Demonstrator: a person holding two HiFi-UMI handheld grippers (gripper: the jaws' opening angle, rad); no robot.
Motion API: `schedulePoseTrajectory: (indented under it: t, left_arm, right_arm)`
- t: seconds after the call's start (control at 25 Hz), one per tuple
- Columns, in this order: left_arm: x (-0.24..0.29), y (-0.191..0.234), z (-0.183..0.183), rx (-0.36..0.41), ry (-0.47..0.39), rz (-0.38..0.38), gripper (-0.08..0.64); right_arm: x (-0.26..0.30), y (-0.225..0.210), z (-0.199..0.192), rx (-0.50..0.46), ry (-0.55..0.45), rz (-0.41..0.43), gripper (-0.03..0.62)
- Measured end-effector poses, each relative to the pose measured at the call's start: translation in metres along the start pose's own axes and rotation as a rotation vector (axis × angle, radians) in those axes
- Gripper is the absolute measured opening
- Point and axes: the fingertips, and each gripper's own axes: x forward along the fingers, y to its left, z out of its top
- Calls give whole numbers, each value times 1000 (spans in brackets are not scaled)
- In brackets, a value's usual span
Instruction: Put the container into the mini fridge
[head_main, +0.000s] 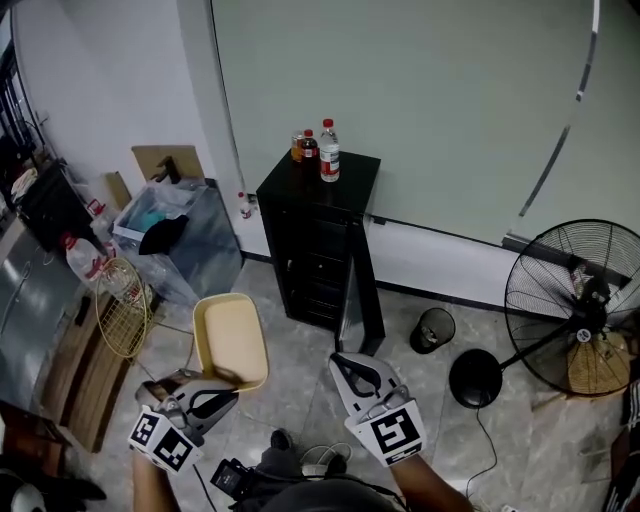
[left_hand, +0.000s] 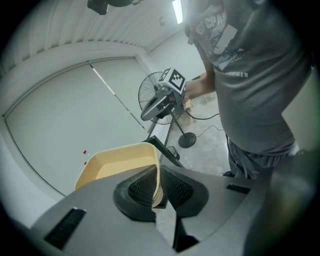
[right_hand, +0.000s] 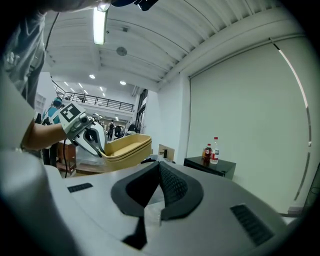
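Container (head_main: 232, 340): yellow shallow tub, empty, held up in the air. The left gripper (left_hand: 156, 189) is clamped on its near rim, one jaw inside the wall and one outside. The rest of the tub sticks out ahead of the jaws with nothing under it, open side roughly up.

Right gripper (right_hand: 159, 172): jaws together with nothing between them. It is held just to the right of the left gripper and is not touching the tub.

Handling (judgement): looks like thin smooth plastic, so light, fairly stiff, not fragile. The wall may flex under the pinch. A one-edge hold lets the tub swing or droop, and the smooth rim could slip if jerked. The ribbed jaw faces help. Best hold is a deep bite on a short-end rim, as now. The free gripper could steady the right-hand rim if it tips.

Fridge (head_main: 318, 250): black, ahead of both grippers and well apart from them. The door looks ajar on its right side, but I cannot tell how wide. It may need the free gripper to swing it open before the tub goes in.

Bottles (head_main: 318, 150) stand on the fridge top. Far out to the right of the right gripper is a fan (head_main: 575, 300), with a small bin (head_main: 432, 328) between it and the fridge.
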Motion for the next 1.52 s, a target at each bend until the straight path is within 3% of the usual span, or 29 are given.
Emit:
schedulePoseTrajectory:
  t: [0.4, 0.96, 1.2, 1.52]
  left_arm:
    - [39, 74, -60, 62, -92, -68, 35]
    - [99, 160, -158, 177, -219, -262, 37]
    - [128, 179, -178, 168, -260, -295, 37]
    - [184, 193, -204, 152, -245, -349, 37]
  right_arm:
    - [75, -34, 0, 26, 14, -136, 26]
    - [199, -55, 5, 43, 48, -333, 28]
    - [224, -72, -8, 60, 71, -382, 26]
    - [256, -113, -44, 85, 93, -431, 28]
